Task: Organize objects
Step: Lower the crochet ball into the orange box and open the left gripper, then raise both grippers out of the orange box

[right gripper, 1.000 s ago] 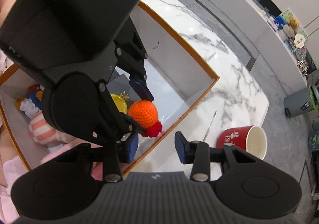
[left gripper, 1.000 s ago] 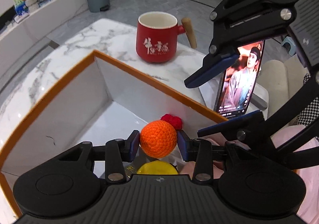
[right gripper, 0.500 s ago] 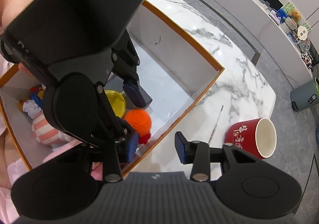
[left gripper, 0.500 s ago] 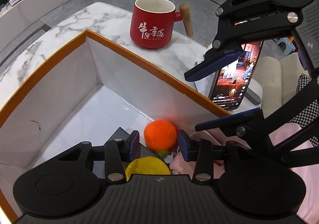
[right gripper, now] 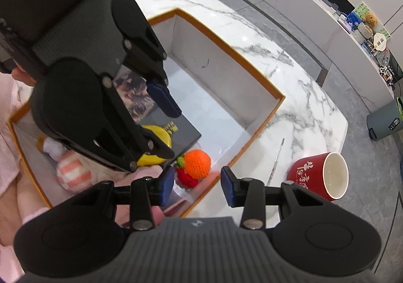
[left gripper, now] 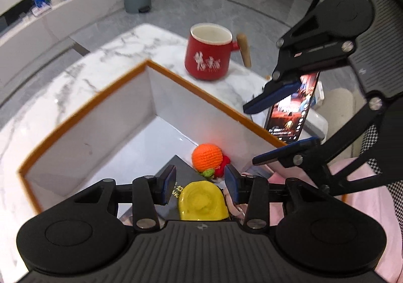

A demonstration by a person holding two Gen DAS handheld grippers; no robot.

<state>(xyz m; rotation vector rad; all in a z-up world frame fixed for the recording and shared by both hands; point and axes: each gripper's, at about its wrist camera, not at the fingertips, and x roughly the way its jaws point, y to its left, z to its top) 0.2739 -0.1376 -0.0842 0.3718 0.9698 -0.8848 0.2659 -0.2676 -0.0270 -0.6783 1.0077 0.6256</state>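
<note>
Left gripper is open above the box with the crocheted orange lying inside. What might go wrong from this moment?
1. The two grippers are crowded together: the right gripper hangs over the box's orange rim, close to the left gripper, so they may collide.
2. The crocheted orange is round and rests against the black book; a nudge might roll it.
3. The red mug stands near the table edge, within the right gripper's likely sweep.

The knitted ball (left gripper: 207,157) is orange with a red and green bit. The box (left gripper: 83,104) is white inside with an orange rim; the mug (left gripper: 208,54) is red, the desk (right gripper: 297,106) white marble with grey veins.
</note>
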